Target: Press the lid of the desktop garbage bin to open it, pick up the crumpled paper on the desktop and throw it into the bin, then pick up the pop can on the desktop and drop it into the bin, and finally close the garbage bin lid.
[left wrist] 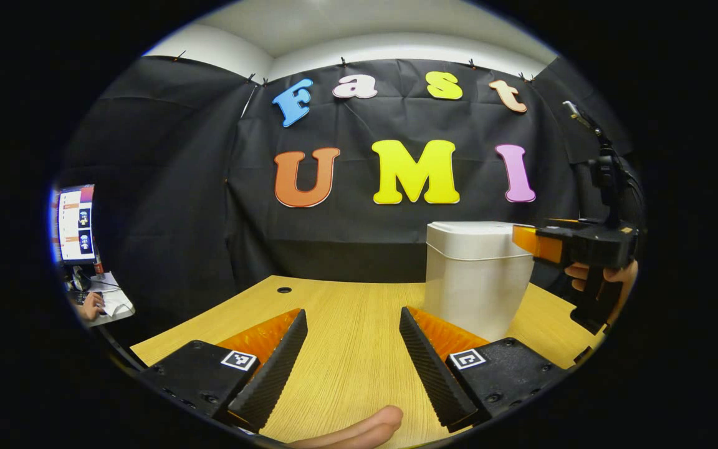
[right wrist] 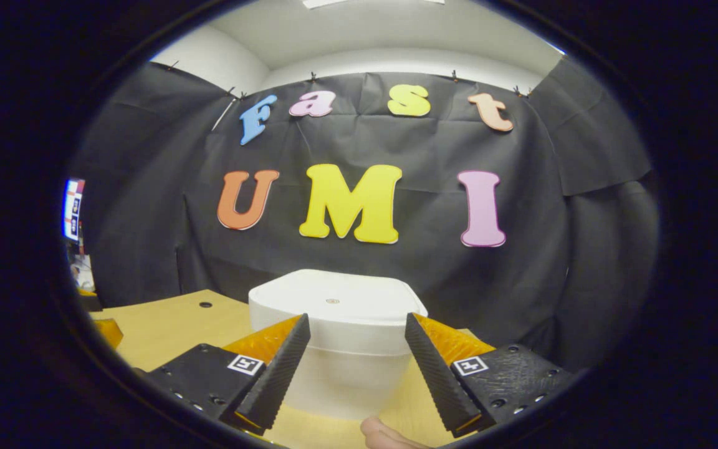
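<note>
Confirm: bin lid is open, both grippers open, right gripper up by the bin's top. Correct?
Not quite: the lid is shut, lying flat on the white bin, as the right gripper view shows. The rest holds: the left gripper is open over the wooden table, and the right gripper is open, up by the bin's top.

White garbage bin [right wrist: 337, 337], lid [right wrist: 334, 299] plain w/ small dot at centre, on light wood-grain table [left wrist: 346, 324]; black cloth wall [left wrist: 166, 206] behind; white ceiling [right wrist: 384, 31] above.
</note>
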Demonstrator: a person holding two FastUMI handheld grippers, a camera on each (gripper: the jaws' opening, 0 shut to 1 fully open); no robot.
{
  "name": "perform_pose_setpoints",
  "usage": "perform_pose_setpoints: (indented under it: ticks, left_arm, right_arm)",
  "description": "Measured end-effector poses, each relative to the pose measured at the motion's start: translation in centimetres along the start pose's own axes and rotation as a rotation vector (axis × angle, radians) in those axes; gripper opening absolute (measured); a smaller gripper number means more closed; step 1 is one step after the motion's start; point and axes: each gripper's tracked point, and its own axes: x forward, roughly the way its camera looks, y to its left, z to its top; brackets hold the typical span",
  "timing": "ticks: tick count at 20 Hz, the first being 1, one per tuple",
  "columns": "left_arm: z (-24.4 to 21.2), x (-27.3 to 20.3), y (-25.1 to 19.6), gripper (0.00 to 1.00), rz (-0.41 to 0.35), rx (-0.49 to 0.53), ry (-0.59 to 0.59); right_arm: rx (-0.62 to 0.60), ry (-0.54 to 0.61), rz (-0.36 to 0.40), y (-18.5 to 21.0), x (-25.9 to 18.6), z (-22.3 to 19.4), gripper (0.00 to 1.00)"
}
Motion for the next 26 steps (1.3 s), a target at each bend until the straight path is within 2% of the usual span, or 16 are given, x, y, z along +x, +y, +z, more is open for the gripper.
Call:
perform_pose_setpoints:
  ticks: [2,3,5,6,9,17,26]
  left_arm:
    - [0.2,-0.2,-0.6,0.96,-0.012,0.011,-0.011]
    - [0.2,-0.3,-0.8,0.96,-0.016,0.013,-0.009]
    - [0.1,-0.5,-1.2,0.96,-0.021,0.014,-0.01]
    - [0.3,-0.7,-1.6,0.96,-0.024,0.011,-0.016]
    - [0.2,-0.9,-2.9,0.96,-0.048,0.002,-0.014]
    - [1.0,-1.9,-3.9,0.96,-0.051,0.05,-0.054]
    - [0.9,-2.0,-3.6,0.96,-0.037,0.029,-0.048]
  right_arm:
    - [-0.041,-0.04,-0.03,-1.4,-2.8,0.0,0.97]
    - [-0.033,-0.061,-0.033,-1.8,-4.4,0.1,0.95]
    - [0.004,-0.072,-0.02,-2.3,-7.3,-0.2,0.98]
    - [0.01,-0.074,-0.015,-2.9,-8.5,-0.7,0.95]
    - [0.022,-0.071,-0.049,-5.5,-11.5,-2.5,0.95]
    - [0.016,-0.039,-0.01,-5.7,-14.3,-4.6,0.95]
    - [-0.07,-0.037,0.015,-4.3,-16.4,-5.1,0.95]
